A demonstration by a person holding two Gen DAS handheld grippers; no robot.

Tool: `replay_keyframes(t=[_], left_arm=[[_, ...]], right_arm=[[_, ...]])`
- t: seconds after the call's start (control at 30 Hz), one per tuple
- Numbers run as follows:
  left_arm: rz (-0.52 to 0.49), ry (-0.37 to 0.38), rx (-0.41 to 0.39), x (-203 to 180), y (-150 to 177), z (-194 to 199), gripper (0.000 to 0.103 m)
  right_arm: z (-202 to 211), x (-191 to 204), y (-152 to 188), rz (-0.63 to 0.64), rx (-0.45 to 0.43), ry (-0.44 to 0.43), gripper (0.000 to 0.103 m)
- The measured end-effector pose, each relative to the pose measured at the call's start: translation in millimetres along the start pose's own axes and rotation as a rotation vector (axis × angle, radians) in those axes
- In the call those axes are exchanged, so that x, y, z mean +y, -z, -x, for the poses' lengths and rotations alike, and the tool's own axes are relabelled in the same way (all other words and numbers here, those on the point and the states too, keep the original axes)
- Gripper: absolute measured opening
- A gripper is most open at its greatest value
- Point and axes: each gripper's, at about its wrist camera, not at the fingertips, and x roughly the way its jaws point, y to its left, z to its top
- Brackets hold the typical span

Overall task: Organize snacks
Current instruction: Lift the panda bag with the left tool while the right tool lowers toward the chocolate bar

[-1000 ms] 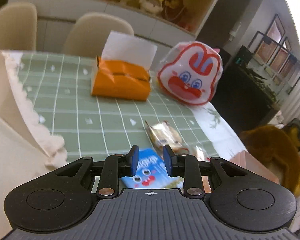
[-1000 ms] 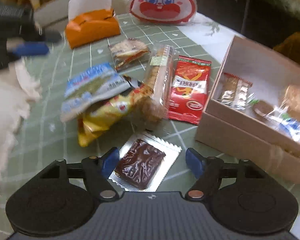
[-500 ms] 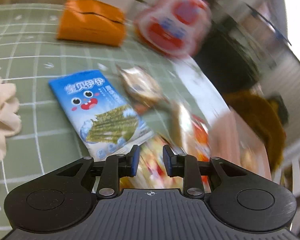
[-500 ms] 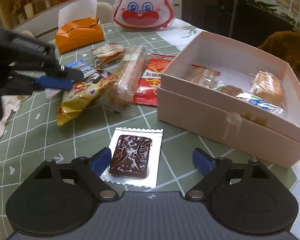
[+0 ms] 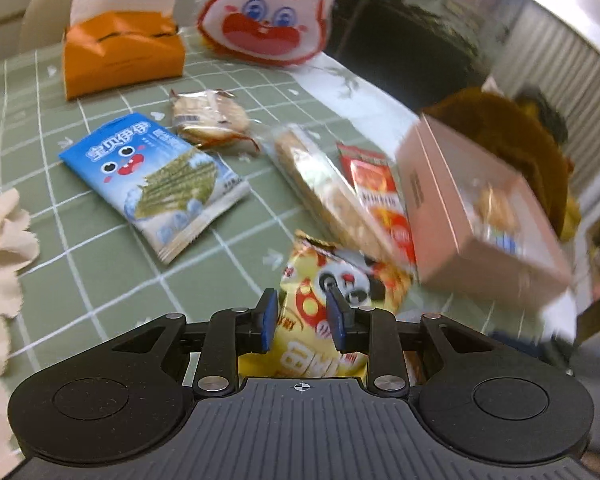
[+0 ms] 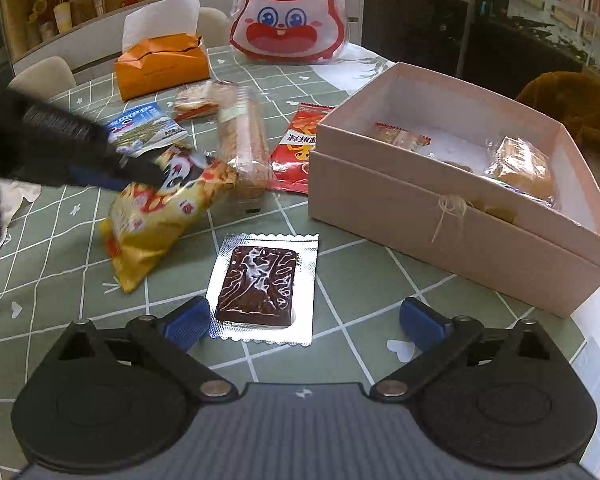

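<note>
Left gripper (image 5: pixel 302 316) now sits low over the yellow panda snack bag (image 5: pixel 332 280); a second ago it was aimed at the blue seaweed packet (image 5: pixel 152 184) with the tissue box (image 5: pixel 120 52) ahead. Its jaws are narrow and inching apart, the bag's top between the blue pads; whether they actually pinch it is unclear. In the right wrist view the left gripper (image 6: pixel 112 170) reaches in from the left onto the yellow bag (image 6: pixel 156 220), which has slid away from the long cracker sleeve (image 6: pixel 244 140). Right gripper (image 6: pixel 304 320) jaws have spread much wider than a second ago and are opening further, straddling the foil-wrapped chocolate bar (image 6: pixel 260 284) on the green checked tablecloth (image 6: pixel 60 280), pads not touching it. Pink box (image 6: pixel 440 208) sits just right of the bar, several snacks inside. Red packet (image 6: pixel 296 148) lies beside the box.
</note>
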Motion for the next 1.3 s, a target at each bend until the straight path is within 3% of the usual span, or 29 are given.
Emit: replay_keyframes(t=[0.2,0.37,0.4,0.43,0.47,0.5,0.7,0.77,0.8,0.83,0.93,1.03,1.17,1.23,1.3], left_arm=[[-0.061,-0.069,0.015,-13,11,13,0.031],[-0.075,-0.074,0.02,-19,10,15,0.032],[-0.08,-0.07,0.017,-20,9,16,0.032],[-0.085,-0.067,0.013,-21,9,17,0.032],[-0.092,-0.063,0.005,-22,8,18,0.032],[-0.1,-0.061,-0.003,-23,8,20,0.032],[-0.236,-0.109,0.013,-46,15,11,0.032],[-0.298,-0.104,0.023,-57,19,7,0.032],[-0.326,-0.106,0.026,-62,21,6,0.033],[-0.367,-0.112,0.03,-68,24,3,0.039],[-0.409,-0.09,0.046,-76,26,-1,0.061],[-0.384,-0.051,0.061,-75,26,-2,0.069],[-0.316,-0.058,0.034,-68,23,5,0.064],[-0.221,-0.1,-0.009,-53,20,11,0.064],[-0.1,-0.082,-0.014,-31,15,13,0.063]], right_arm=[[3,-3,-4,0.004,0.032,-0.015,0.099],[-7,-7,-19,-0.033,0.045,-0.012,0.089],[-6,-4,-20,-0.02,0.043,-0.021,0.08],[-4,-1,-20,0.003,0.04,-0.03,0.063],[-1,2,-20,0.025,0.04,-0.036,0.053],[1,3,-20,0.034,0.042,-0.035,0.052],[12,-9,-4,0.024,0.036,-0.01,0.052],[17,-17,2,0.006,0.037,-0.002,0.058],[18,-20,4,-0.002,0.042,0.004,0.068],[19,-24,7,-0.009,0.044,0.014,0.075],[23,-31,15,-0.028,0.031,0.031,0.082],[24,-34,20,-0.042,0.015,0.046,0.088],[23,-35,25,-0.069,-0.005,0.071,0.095],[24,-35,27,-0.071,-0.014,0.076,0.096],[24,-35,28,-0.071,-0.017,0.077,0.097]])
